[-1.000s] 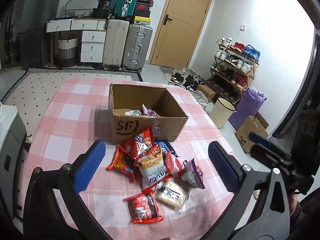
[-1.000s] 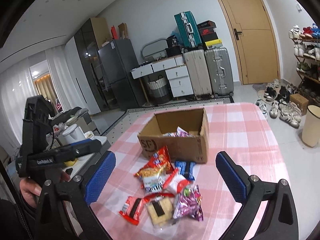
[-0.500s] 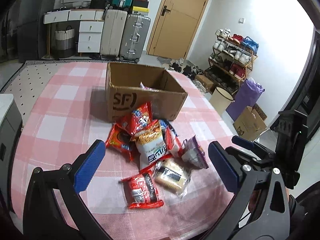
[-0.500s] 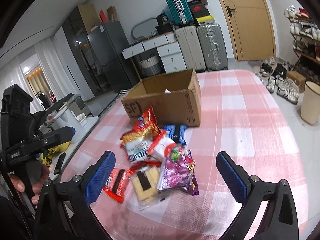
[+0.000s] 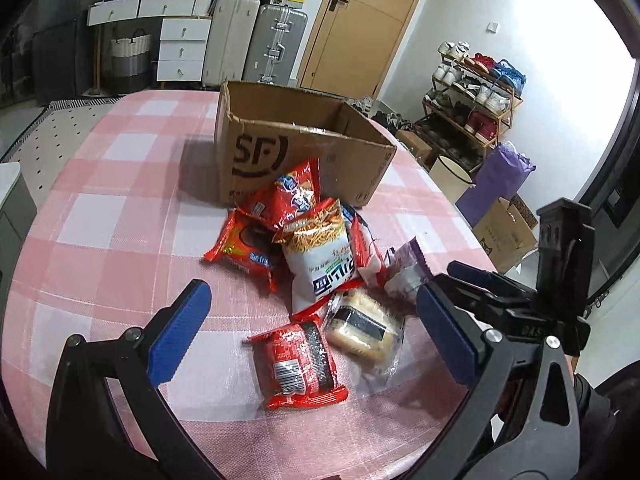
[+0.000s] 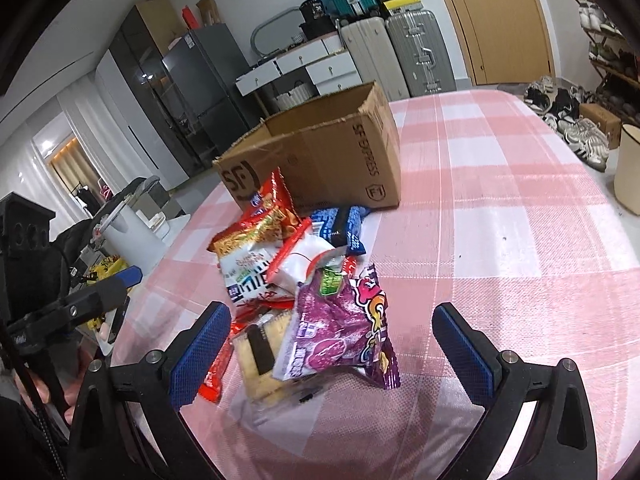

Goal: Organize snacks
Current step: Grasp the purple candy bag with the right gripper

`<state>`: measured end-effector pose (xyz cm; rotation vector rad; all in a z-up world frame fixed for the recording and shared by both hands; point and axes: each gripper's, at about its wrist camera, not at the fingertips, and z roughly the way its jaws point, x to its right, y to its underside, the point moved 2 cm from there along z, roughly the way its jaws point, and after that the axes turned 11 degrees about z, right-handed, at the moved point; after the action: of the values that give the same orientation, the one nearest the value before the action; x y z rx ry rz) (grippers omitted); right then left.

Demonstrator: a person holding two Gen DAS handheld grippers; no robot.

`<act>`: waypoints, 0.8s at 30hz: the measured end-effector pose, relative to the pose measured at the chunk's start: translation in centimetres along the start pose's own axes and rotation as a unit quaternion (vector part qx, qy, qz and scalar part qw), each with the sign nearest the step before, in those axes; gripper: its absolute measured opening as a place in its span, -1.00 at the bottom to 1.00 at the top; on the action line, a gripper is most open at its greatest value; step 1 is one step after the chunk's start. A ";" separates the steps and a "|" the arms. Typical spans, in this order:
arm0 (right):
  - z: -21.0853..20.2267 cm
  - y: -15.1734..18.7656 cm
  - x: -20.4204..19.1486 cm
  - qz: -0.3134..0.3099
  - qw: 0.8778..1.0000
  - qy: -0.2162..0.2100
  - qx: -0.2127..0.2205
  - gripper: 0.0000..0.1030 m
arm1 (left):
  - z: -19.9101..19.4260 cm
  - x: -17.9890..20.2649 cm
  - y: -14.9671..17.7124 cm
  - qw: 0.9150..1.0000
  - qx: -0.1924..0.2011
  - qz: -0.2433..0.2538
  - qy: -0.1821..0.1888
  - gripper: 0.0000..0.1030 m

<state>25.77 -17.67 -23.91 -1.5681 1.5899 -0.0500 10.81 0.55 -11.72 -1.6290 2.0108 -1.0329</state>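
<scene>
Door: ahead of me a wooden door [image 5: 362, 20] stands shut in a white wall [image 5: 480, 4].
Luggage: two upright suitcases [image 5: 256, 40] stand left of it, beside white drawers [image 5: 182, 48].
Shoes: a loaded shoe rack [image 5: 476, 92] is on my right.
Fridge: a dark fridge [image 6: 200, 92] stands at my left.
Floor: a dotted rug [image 5: 48, 136] lies beyond my desk [image 5: 120, 184].

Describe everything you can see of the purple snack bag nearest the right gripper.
The purple snack bag is a glossy, puffed foil-like packet with crimped, serrated ends, purple fruit artwork, colourful cartoon lettering and a small green patch near its top. It looks sealed. It lies tilted at the near right edge of the snack pile on the pink checked tablecloth, leaning over the clear-wrapped cracker packet and touching the red-and-white packet behind it. The open right gripper frames it without touching.
</scene>
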 end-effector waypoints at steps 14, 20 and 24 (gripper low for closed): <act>3.8 -0.4 1.0 0.013 0.999 -0.009 -0.031 0.86 | 2.0 -0.8 1.3 1.000 -0.021 -0.007 0.004 0.98; 4.8 0.0 1.3 0.011 0.998 -0.009 -0.054 0.16 | 2.3 -0.9 1.6 1.000 -0.025 -0.008 0.003 0.98; 4.4 0.0 1.2 0.004 0.999 -0.018 -0.049 0.01 | 2.4 -1.0 1.7 1.000 -0.026 -0.010 0.000 0.98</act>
<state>28.56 -16.36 -27.25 -1.6283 1.5906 0.0611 11.51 0.86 -14.68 -1.6791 2.0413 -0.9959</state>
